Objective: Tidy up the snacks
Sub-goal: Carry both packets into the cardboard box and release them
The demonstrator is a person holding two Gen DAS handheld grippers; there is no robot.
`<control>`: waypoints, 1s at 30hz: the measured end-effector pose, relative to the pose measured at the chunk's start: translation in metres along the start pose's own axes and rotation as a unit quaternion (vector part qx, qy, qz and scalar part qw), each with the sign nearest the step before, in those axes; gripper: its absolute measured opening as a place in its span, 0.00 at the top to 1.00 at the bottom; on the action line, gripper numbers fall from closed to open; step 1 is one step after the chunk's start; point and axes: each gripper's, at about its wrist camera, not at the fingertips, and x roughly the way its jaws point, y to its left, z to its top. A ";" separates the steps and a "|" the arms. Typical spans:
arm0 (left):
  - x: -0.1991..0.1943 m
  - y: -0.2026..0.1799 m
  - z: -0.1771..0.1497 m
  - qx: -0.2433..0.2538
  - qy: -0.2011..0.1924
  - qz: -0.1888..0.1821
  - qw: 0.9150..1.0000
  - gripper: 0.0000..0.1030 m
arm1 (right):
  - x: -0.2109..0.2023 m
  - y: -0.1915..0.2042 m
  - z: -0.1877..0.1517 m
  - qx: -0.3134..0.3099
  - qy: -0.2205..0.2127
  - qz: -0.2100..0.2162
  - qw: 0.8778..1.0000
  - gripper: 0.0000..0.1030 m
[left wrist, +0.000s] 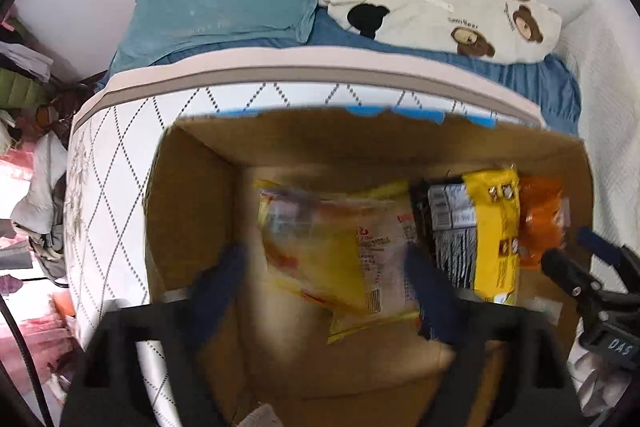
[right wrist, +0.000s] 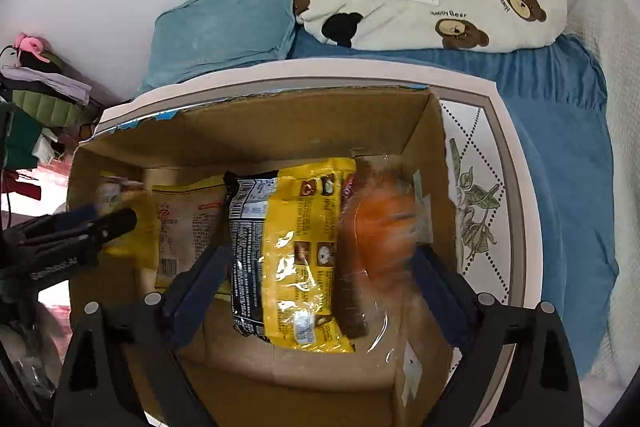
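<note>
An open cardboard box (right wrist: 280,131) stands against a mattress and holds several snack packs. A pale yellow pack (left wrist: 344,247) lies at its left, blurred; it also shows in the right wrist view (right wrist: 188,223). A yellow-and-black pack (right wrist: 296,251) lies in the middle. An orange pack (right wrist: 380,223), blurred, lies at the right. My left gripper (left wrist: 320,279) is open above the pale yellow pack, and I cannot tell if it touches it. My right gripper (right wrist: 316,275) is open, its jaws spanning the yellow-and-black and orange packs.
The mattress (left wrist: 280,95) with a diamond pattern rises behind the box. On it lie a blue pillow (right wrist: 224,31), a bear-print blanket (right wrist: 440,11) and a blue sheet (right wrist: 560,115). Piled clothes (right wrist: 36,99) sit at the left.
</note>
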 end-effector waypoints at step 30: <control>-0.064 -0.008 -0.122 -0.017 -0.100 -0.009 0.995 0.07 | -0.052 0.012 -0.117 -0.013 -0.067 -0.012 0.998 0.05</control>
